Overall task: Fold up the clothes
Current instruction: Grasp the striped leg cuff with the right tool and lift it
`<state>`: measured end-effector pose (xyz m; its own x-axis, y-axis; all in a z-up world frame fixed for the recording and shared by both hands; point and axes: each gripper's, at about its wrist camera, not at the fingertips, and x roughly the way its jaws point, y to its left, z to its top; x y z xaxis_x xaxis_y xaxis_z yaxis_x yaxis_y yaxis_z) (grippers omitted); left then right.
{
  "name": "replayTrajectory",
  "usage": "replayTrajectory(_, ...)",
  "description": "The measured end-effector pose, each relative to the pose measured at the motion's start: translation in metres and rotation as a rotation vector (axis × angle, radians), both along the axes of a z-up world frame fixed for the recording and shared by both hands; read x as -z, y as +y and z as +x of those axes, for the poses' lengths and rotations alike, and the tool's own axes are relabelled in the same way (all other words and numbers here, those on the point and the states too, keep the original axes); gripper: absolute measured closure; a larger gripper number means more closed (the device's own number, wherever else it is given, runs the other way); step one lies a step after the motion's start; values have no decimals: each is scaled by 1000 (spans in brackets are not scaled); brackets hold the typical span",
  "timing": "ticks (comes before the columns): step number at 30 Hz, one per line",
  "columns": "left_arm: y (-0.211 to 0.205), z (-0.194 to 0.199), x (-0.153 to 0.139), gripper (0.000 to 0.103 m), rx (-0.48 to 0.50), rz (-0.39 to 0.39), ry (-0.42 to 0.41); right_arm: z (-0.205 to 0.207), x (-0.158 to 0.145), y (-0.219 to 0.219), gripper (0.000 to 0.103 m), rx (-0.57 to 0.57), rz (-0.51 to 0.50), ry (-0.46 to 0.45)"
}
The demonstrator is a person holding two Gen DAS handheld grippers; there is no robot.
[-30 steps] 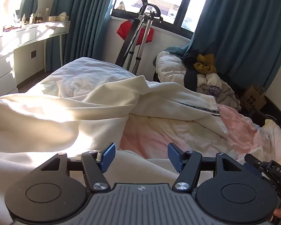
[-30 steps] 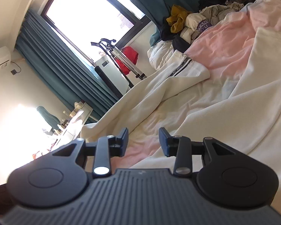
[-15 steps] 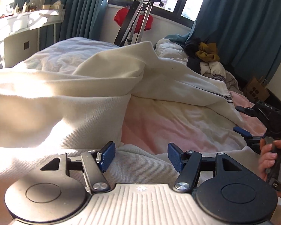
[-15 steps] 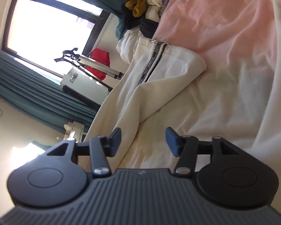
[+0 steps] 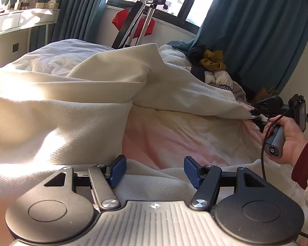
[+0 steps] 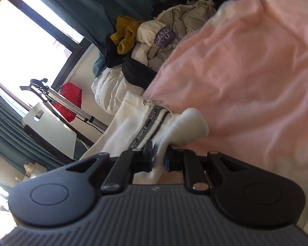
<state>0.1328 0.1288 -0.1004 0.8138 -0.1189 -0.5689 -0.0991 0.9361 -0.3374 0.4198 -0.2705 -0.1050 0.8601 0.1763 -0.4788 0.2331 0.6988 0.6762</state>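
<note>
A cream-white garment lies spread over a pink bedsheet. My left gripper is open, low over a ribbed edge of the garment at the near side. My right gripper is shut on the far corner of the garment, next to its black-striped band. It also shows in the left wrist view, held in a hand at the garment's right end.
A pile of other clothes lies at the far end of the bed by teal curtains. A tripod stand with a red item stands by the window. A white dresser is at the left.
My right gripper moved forward to the garment's far corner and closed on it. My left gripper stayed open and sank a little toward the near edge.
</note>
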Motion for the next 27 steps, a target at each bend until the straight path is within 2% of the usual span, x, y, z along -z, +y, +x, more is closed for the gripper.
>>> replayTrajectory(5,4,-1,-3,38,-2,-50,9,-10,-67,-33,97,7,-146,-88)
replayTrajectory(8,9,-2,-6,38,-5,-75,1,-8,-104,-65,97,57,-245,-116)
replayTrajectory(11,12,-1,-7,38,-3,-83,0,-10,-126,-99,97,130,-314,-129)
replayTrajectory(15,11,3,-5,38,11,-59,9,-10,-124,-139,97,192,-350,-64)
replayTrajectory(18,10,6,-3,38,26,-23,11,-7,-104,-150,97,201,-385,32)
replayTrajectory(22,9,8,0,38,32,6,9,11,-90,-148,97,168,-304,134)
replayTrajectory(27,10,9,1,38,29,3,11,12,-137,-125,97,90,-328,-105)
